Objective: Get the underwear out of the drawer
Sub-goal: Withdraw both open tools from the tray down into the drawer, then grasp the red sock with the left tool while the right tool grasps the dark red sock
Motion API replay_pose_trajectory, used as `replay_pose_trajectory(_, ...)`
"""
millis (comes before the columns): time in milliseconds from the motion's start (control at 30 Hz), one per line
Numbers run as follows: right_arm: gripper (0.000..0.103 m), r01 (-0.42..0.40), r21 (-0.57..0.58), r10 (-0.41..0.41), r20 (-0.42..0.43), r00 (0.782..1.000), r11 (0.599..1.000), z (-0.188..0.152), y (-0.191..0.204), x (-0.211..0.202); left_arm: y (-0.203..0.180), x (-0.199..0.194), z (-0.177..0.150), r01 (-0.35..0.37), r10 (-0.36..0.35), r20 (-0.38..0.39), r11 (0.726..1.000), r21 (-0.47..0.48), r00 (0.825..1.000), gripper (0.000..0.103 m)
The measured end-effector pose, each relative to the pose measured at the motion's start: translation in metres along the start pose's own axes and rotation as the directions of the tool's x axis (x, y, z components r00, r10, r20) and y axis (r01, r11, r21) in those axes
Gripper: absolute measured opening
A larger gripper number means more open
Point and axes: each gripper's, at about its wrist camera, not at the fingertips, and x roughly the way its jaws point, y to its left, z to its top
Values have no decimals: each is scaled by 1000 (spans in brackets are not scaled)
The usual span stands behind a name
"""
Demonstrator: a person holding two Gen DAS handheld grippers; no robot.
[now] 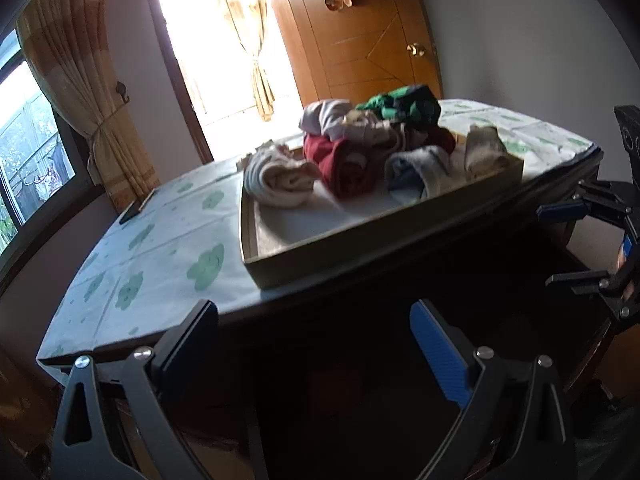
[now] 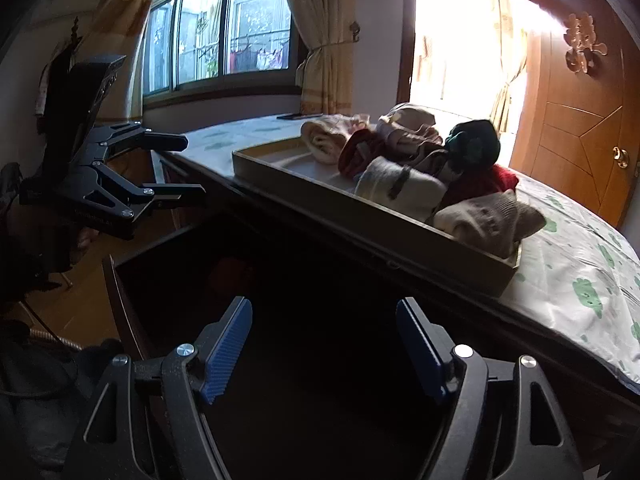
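Note:
A dark wooden drawer [image 2: 120,280] stands pulled open below the bed edge; its inside is too dark to see, save a faint reddish shape [image 2: 232,276]. My left gripper [image 1: 314,340] is open and empty above the drawer; it also shows in the right wrist view [image 2: 196,168]. My right gripper [image 2: 324,344] is open and empty over the drawer; it shows at the right edge of the left wrist view [image 1: 560,246]. A shallow tray [image 1: 360,248] on the bed holds several rolled garments: cream [image 1: 276,178], red [image 1: 344,164], green [image 1: 404,106].
The bed has a white sheet with green flower print [image 1: 168,248]. A dark phone [image 1: 134,208] lies near the bed's far left edge. A window with curtains [image 2: 224,36] and a wooden door [image 1: 360,40] stand behind the bed.

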Motion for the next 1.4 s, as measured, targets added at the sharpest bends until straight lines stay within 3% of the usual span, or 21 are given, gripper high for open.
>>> replay_pose_trajectory(267,76,-39,-63,28,-162,986,997,-6,13,40,-18,30,-27,37,-31,-108,998,54,994,98)
replay_pose_trajectory(567,76,-64,-213,-16,-355,935,975,-6,23,86,-33,63,-36,109,-64,-273,982,156,960,98)
replay_pose_trajectory(767,76,-105,-276,-22,-423,906,955,-9,33,111,-40,74,-35,127,-57,-313,970,206,948,98)
replay_pose_trajectory(1200,76,-77,-340,-98,-468,878,937,-16,41,149,-57,86,-33,186,-84,-359,947,261,930,98)
replay_pose_trajectory(1267,71,-67,-339,-110,-477,872,938,-18,40,154,-59,86,-34,202,-89,-375,940,276,923,98)
replay_pose_trajectory(1333,58,-68,-319,-106,-499,860,945,-21,38,160,-61,91,-33,229,-102,-399,931,284,911,97)
replay_pose_trajectory(1400,57,-81,-303,-89,-508,857,949,-23,36,162,-62,95,-33,233,-96,-412,926,297,906,95)
